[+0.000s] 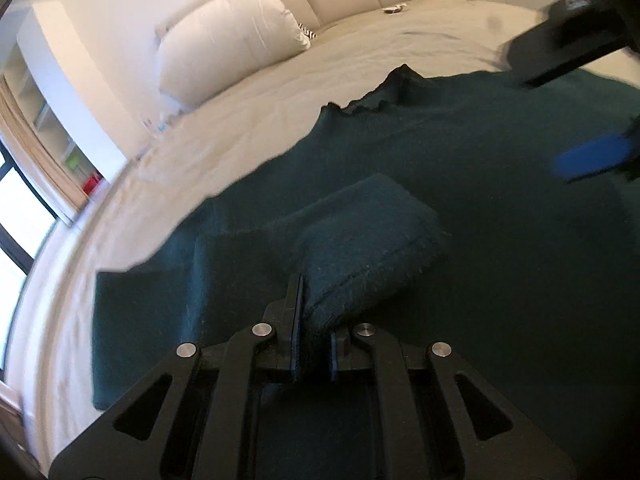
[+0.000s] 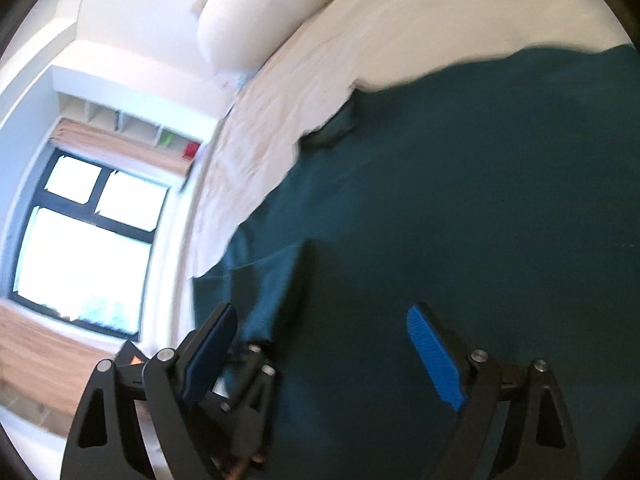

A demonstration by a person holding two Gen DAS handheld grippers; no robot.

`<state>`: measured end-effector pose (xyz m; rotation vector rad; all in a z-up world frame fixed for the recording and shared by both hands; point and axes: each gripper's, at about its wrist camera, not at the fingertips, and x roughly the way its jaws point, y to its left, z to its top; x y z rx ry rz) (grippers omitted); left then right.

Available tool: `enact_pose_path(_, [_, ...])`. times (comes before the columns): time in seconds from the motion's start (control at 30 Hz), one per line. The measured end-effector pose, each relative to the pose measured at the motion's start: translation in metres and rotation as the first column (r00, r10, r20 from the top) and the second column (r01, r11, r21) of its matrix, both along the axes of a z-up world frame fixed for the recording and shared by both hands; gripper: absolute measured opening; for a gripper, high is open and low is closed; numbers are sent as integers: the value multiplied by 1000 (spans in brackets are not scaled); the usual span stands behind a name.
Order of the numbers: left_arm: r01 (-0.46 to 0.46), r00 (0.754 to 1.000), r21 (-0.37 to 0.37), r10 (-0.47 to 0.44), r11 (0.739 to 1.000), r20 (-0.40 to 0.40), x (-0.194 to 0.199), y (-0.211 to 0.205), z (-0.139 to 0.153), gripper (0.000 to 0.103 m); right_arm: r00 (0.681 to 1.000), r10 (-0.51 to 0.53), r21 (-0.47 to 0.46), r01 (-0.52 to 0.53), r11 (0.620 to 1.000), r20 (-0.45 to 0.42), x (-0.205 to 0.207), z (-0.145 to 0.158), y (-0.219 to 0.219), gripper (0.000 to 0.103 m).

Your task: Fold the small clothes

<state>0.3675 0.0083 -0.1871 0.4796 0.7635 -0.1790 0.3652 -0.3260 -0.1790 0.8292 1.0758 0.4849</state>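
Note:
A dark teal knit sweater (image 1: 460, 184) lies spread on the cream bed sheet (image 1: 280, 88). My left gripper (image 1: 316, 320) is shut on the sweater's sleeve cuff (image 1: 360, 248), which is folded over onto the body. My right gripper (image 2: 324, 344) is open with its blue pads (image 2: 434, 360) wide apart, empty, just above the sweater (image 2: 460, 200). It also shows at the right edge of the left wrist view (image 1: 592, 156). The left gripper's linkage shows at the bottom of the right wrist view (image 2: 252, 376).
White pillows (image 1: 228, 40) lean on the headboard at the far side. A window (image 2: 84, 236) and a shelf with small coloured items (image 2: 176, 144) stand beyond the bed's left edge. A wooden floor (image 2: 36, 356) lies below.

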Motion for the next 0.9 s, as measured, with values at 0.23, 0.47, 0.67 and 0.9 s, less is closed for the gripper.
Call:
enact_pose_path(0.23, [7,1000,-41,-7,999,-9,2,22,7,14,984,124,75,-116,990,-126,38,-30,61,83])
enact_pose_path(0.47, [-13,999,-169,6,985,-41,8,40,9,14,976,156,69,-148,987,-148,49,-33,65,16])
enact_pose_path(0.67, [-123,990,-410,83,904,-114,30,119,21,14,993,106,-87,-110,990,-54,39,-7,42,9])
enact_pose_path(0.9, [-387,922,-642,303,663,-242,67,216,22,14,998,-47,-290,35,957,-34,37,6,-54,9])
